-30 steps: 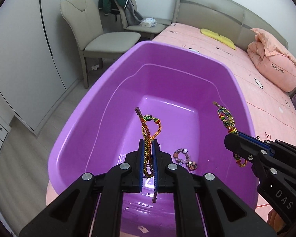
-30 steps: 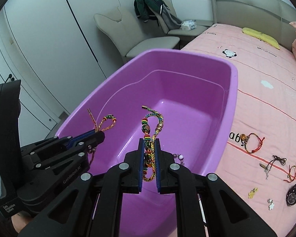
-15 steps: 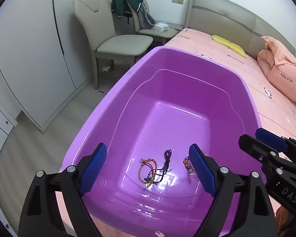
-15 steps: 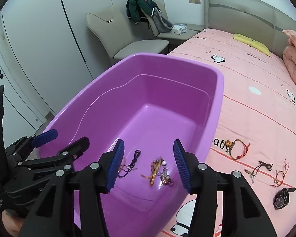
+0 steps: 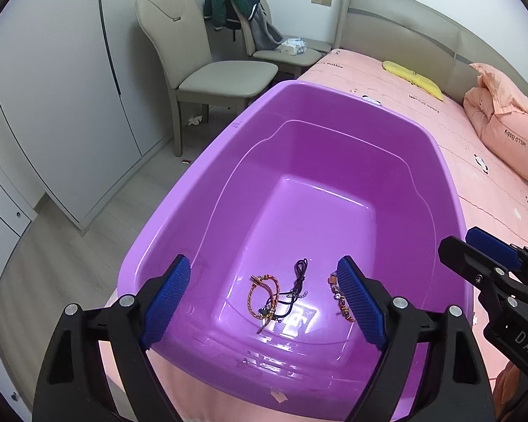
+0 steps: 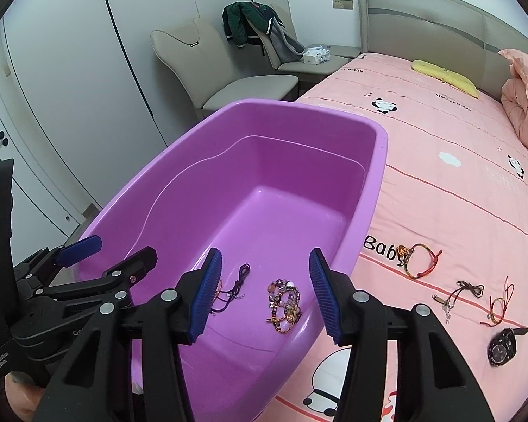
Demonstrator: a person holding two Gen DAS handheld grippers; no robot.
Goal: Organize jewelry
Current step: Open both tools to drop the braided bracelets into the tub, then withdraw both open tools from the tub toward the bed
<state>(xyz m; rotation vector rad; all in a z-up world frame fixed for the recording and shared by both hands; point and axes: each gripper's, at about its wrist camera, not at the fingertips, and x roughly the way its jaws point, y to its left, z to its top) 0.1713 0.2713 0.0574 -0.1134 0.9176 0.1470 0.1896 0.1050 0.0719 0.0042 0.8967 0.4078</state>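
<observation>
A purple tub [image 5: 299, 147] stands on the pink bed. On its floor lie a braided orange bracelet [image 5: 264, 293], a black cord [image 5: 298, 279] and a beaded bracelet [image 5: 337, 295], the last partly hidden behind a finger. My left gripper [image 5: 262, 263] hangs open over the tub's near end, nothing between its blue pads. In the right wrist view my right gripper [image 6: 264, 256] is open above the beaded bracelets [image 6: 285, 299] and black cord [image 6: 241, 279], touching neither. Each gripper shows in the other's view: the right gripper [image 5: 489, 263], the left gripper [image 6: 119, 251].
On the pink bedspread [image 6: 457, 193] right of the tub lie an orange-red bracelet [image 6: 420, 260], a dark cord necklace [image 6: 457, 293], a red string bracelet [image 6: 500, 306] and a black watch [image 6: 503, 346]. Beige chairs [image 5: 214, 74] and white wardrobes stand beyond the tub.
Both grippers were shut on braided bracelets held over the tub. Both have opened, and the bracelets now lie on the tub floor.
</observation>
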